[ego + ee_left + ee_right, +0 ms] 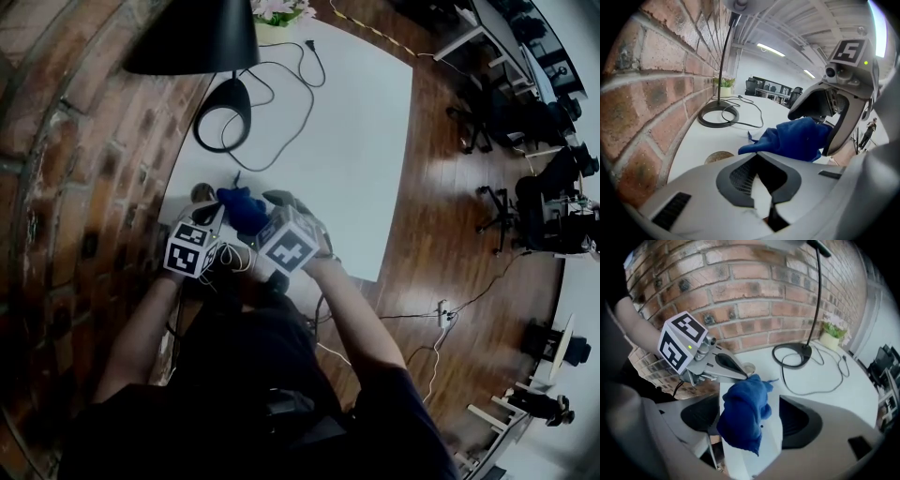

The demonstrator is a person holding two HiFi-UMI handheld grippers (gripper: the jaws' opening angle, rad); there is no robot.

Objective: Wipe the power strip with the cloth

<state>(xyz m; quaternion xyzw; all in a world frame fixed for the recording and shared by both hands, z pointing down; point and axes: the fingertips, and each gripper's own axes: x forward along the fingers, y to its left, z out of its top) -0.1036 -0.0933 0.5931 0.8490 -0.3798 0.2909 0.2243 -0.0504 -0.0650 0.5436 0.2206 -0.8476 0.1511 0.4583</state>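
Blue cloth [242, 208], white table [347, 141], black lamp [192, 37]

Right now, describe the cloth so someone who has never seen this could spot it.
Start at the white table beside the brick wall. At its near corner the blue cloth hangs bunched from the left gripper's shut tip, between the right gripper's open jaws. Nothing else there is blue.

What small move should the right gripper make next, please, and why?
Probably close the right gripper on the blue cloth: its jaws stand wide apart, and the cloth lies loose between them on the white power strip, so wiping likely needs a grip first.
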